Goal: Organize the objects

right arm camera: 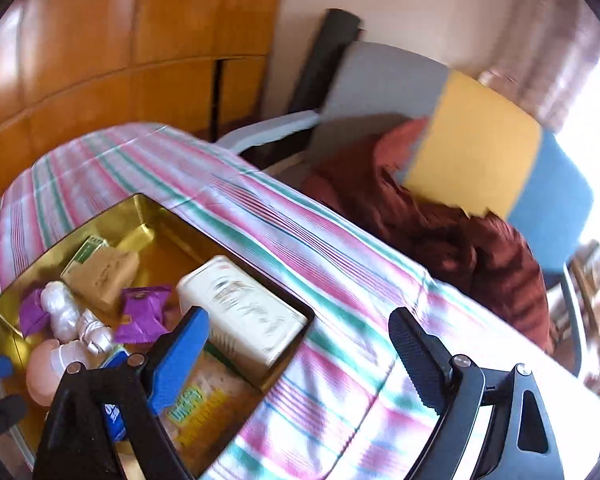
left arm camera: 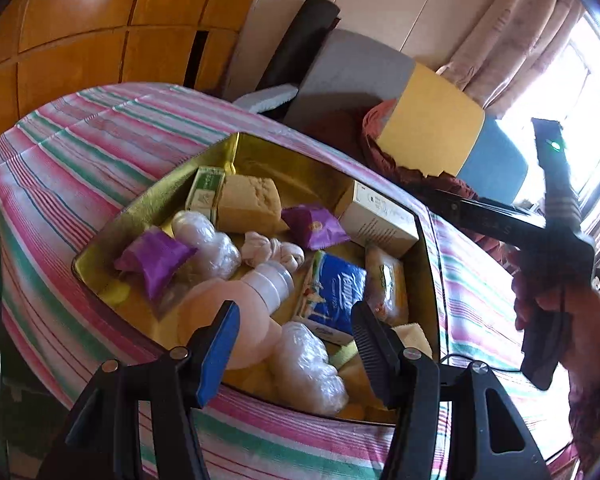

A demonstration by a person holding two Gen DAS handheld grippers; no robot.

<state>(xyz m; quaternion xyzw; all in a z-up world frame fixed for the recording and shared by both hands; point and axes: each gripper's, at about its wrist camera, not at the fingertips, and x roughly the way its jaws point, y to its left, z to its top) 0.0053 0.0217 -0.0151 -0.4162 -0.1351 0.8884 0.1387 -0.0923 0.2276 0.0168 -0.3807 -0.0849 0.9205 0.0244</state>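
Right gripper [right arm camera: 300, 356] agape, empty, seemingly just above cream box [right arm camera: 244, 316] in gold tin [right arm camera: 140, 204]

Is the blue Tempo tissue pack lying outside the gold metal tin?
No, the blue Tempo tissue pack lies inside the gold metal tin, between the pink plastic bottle and an orange packet.

Motion blurs the right wrist view: print on the cream box [right arm camera: 244, 316] is unreadable. The blue pad hides part of the snack pack [right arm camera: 204, 412]; the table [right arm camera: 340, 360] runs off-frame.
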